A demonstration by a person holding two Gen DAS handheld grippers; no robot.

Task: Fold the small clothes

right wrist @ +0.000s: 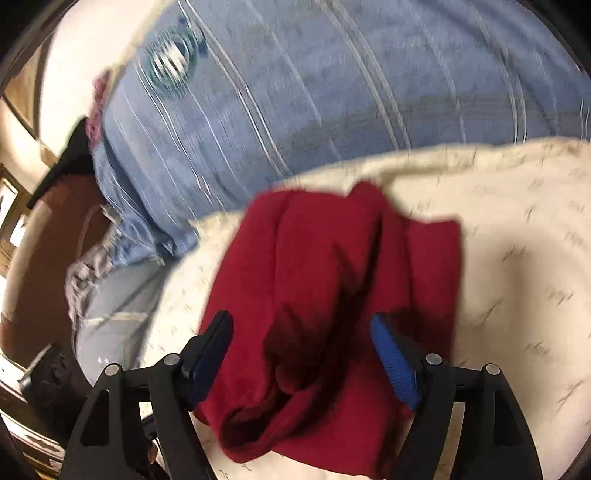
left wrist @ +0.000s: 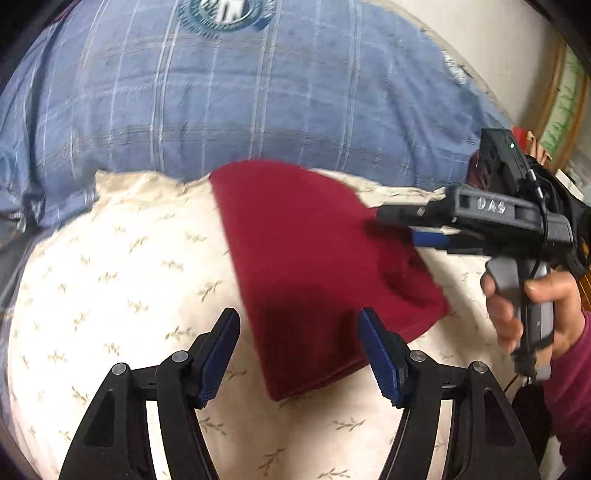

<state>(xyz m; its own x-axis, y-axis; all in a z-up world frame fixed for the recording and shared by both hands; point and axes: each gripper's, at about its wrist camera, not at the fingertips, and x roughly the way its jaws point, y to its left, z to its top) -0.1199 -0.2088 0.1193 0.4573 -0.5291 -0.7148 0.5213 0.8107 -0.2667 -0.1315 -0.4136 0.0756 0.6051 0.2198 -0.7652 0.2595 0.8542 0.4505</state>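
One red garment [left wrist: 317,266] in view, lying on one cream sheet with a small leaf print [left wrist: 122,273]. One blue plaid cover [left wrist: 236,96] lies beyond the sheet, carrying a single round teal emblem [left wrist: 225,14] near its far edge.

Left wrist view: left gripper [left wrist: 299,325] has both fingers spread wide, nothing between the pads. The garment's near edge sits between and just ahead of the two fingertips; the left finger [left wrist: 221,343] is over bare sheet, the right finger [left wrist: 380,354] is over or at the cloth's lower right edge; contact cannot be told. The garment looks folded, with a straight left edge running away from the fingers and a rounded far end. A small raised fold shows on its right side.

Same view, to the right of the fingers: the right gripper [left wrist: 391,225] comes in sideways, held by one hand [left wrist: 532,306] in a dark red sleeve. Its tips reach the garment's right edge, one black and one blue part visible; from this side the gap between them is hard to judge.

Right wrist view: right gripper [right wrist: 301,325] has its two fingers spread apart, pads empty. The garment [right wrist: 332,277] fills the space between and ahead of the fingers, bunched in several lengthwise ridges, with a rolled edge close below the fingertips. Motion blur throughout. Sheet [right wrist: 517,258] lies right of the fingers, blue cover [right wrist: 295,92] beyond.
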